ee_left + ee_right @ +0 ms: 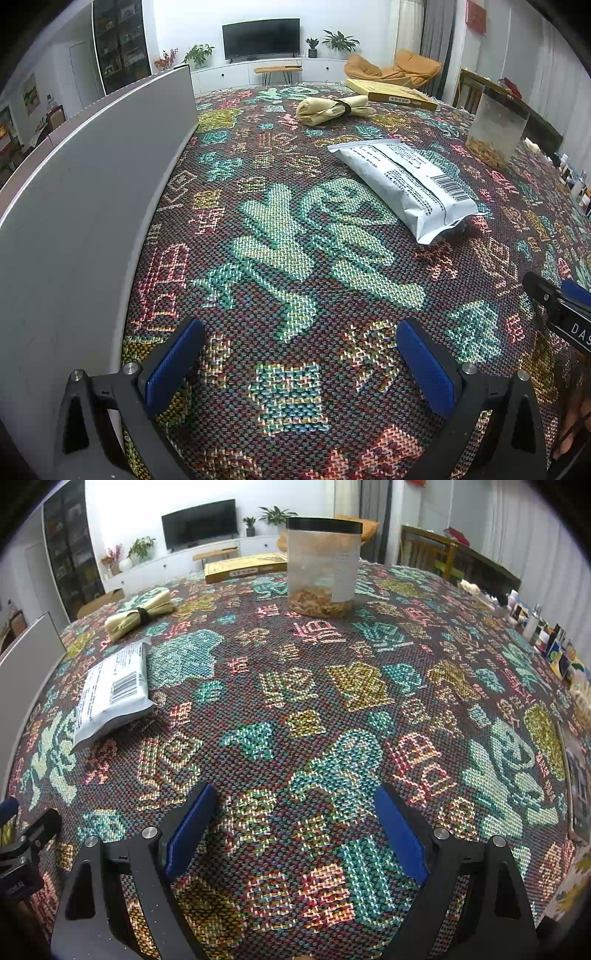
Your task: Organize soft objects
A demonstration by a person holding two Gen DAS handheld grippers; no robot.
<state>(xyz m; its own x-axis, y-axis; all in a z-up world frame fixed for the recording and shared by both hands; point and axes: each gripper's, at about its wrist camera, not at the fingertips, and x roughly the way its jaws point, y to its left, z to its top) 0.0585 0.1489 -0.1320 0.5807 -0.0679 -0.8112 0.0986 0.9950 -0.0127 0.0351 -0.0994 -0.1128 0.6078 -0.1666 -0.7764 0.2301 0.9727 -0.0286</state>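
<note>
Lying barcode-up on the patterned cloth (332,701), white pouch (110,690) — print unreadable — both grippers' jaws apart, empty.

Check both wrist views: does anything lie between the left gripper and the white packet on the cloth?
Nothing visible does. The left gripper is open over bare patterned cloth, and the white packet lies ahead to its right with only cloth between. The tied beige bundle lies beyond the packet.
</note>
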